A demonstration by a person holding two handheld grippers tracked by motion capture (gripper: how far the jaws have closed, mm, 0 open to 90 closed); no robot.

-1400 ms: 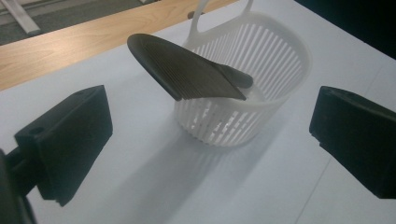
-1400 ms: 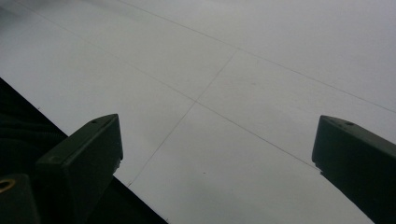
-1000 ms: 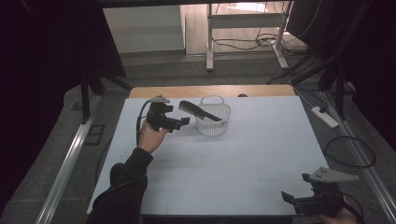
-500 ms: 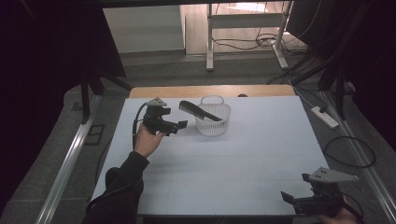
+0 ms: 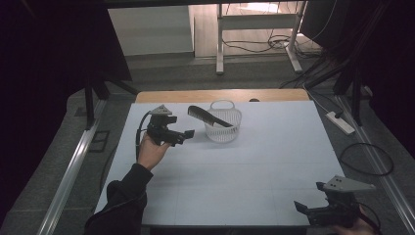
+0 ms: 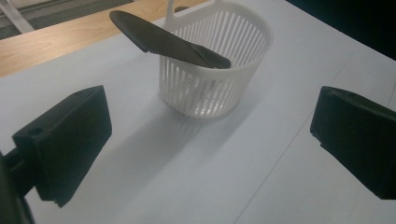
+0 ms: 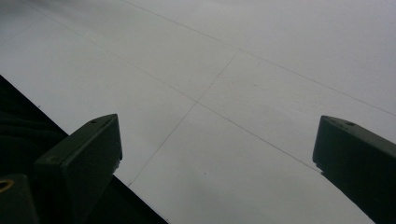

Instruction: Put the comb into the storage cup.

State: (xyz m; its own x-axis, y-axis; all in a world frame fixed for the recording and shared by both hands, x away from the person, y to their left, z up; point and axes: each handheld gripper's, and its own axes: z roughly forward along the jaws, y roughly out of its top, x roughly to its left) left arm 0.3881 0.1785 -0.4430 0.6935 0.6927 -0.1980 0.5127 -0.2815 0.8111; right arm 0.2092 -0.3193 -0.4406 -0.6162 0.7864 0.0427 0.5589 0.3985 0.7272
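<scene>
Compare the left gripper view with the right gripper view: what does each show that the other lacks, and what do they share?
Left gripper view alone: the white slotted basket with the black comb lying tilted across its rim, one end inside, and the wooden table edge beyond. Right gripper view alone: the dark drop past the near edge. Both: open black jaws over the white table cover.
</scene>
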